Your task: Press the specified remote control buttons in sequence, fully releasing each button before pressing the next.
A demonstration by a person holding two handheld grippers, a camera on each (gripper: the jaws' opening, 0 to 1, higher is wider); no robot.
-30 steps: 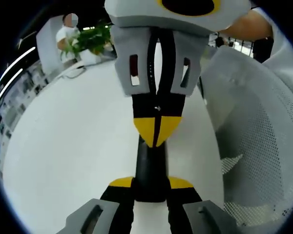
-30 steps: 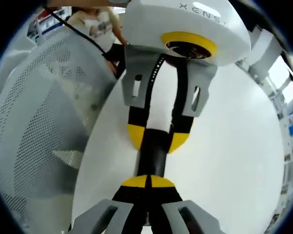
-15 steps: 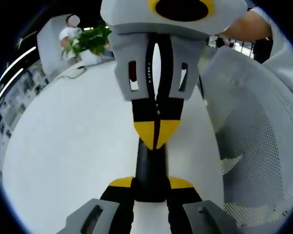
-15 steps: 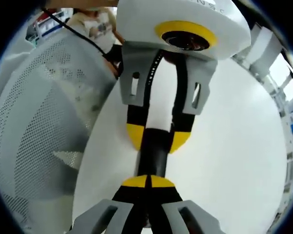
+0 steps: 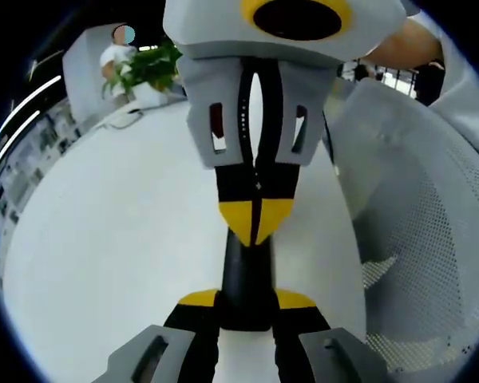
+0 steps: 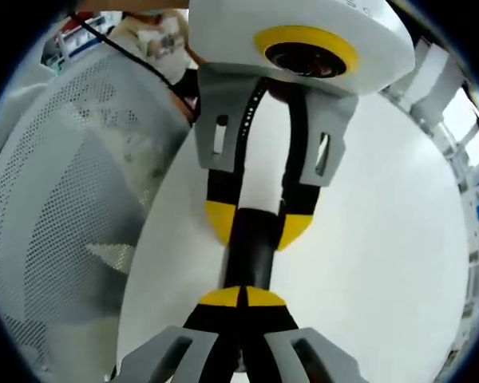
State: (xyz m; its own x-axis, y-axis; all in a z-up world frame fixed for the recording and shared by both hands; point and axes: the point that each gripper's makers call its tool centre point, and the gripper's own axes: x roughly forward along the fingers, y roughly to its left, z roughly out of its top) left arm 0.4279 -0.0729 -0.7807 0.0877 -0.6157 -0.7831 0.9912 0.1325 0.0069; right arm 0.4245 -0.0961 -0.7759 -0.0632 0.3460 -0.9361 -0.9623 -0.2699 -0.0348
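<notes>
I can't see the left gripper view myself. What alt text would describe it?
A slim black remote control is clamped between the yellow-tipped jaws of the left hand-held gripper above a white table. The right hand-held gripper faces it from above, its closed yellow tips meeting the remote's far end. A white mesh chair stands to the right.

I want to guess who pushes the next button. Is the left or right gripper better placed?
Right, probably. The right gripper has its jaws shut into one point at the far end of the black remote, ready to poke. The left gripper is clamped around the remote, busy holding it.
</notes>
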